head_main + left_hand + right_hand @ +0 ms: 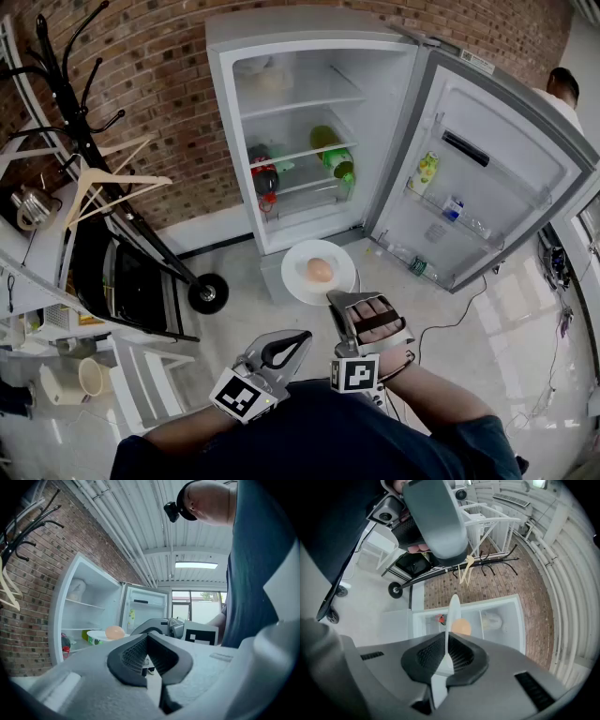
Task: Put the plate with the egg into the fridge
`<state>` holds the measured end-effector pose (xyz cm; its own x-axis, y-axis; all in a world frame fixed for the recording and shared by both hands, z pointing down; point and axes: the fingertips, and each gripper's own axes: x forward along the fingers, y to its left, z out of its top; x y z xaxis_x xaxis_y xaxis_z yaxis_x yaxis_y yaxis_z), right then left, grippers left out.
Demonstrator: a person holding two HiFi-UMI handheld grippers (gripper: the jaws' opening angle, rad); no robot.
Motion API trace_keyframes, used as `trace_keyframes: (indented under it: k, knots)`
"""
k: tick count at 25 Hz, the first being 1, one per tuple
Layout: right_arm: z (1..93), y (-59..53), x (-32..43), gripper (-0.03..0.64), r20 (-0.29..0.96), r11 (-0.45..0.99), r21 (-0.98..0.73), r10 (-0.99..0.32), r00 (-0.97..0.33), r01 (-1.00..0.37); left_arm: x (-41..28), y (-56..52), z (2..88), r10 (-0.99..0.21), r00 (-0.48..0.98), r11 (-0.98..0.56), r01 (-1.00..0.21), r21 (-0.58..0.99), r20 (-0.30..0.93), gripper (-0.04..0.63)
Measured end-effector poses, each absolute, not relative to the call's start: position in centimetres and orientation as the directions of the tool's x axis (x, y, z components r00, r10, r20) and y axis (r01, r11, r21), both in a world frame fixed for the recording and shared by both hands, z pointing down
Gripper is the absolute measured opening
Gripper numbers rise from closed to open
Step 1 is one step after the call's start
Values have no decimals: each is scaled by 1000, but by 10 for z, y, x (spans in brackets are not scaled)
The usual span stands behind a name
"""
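We read room as kitchen corner staged inside lab or studio, not home. Evidence:
- open fridge (pixel 309 122) holding bottles (pixel 333 150), set against bare brick wall (pixel 169 84)
- black oven-like appliance (pixel 122 277) on white shelving (pixel 28 272) at left
- coat stand (pixel 75 84) with wooden hangers (pixel 112 183) beside it
- loose cables (pixel 560 267) on pale floor (pixel 244 281) at right
- exposed pipes (pixel 108 522) under ribbed ceiling (pixel 197 522)
- second person (pixel 562 89) far right

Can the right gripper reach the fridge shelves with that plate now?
Probably yes: the fridge door stands wide open, with nothing between the plate in the right gripper and the shelves.
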<state>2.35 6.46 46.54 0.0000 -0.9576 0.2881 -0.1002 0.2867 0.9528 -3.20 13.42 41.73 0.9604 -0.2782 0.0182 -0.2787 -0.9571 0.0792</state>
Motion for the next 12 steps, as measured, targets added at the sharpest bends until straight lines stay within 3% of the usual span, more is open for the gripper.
trace_keyframes:
  k: [12]
  knots:
    - [465,64,22,20,288,287,953,-958,-1,-93,-35,137,417,-287,958,-954,-287,86,17,-3]
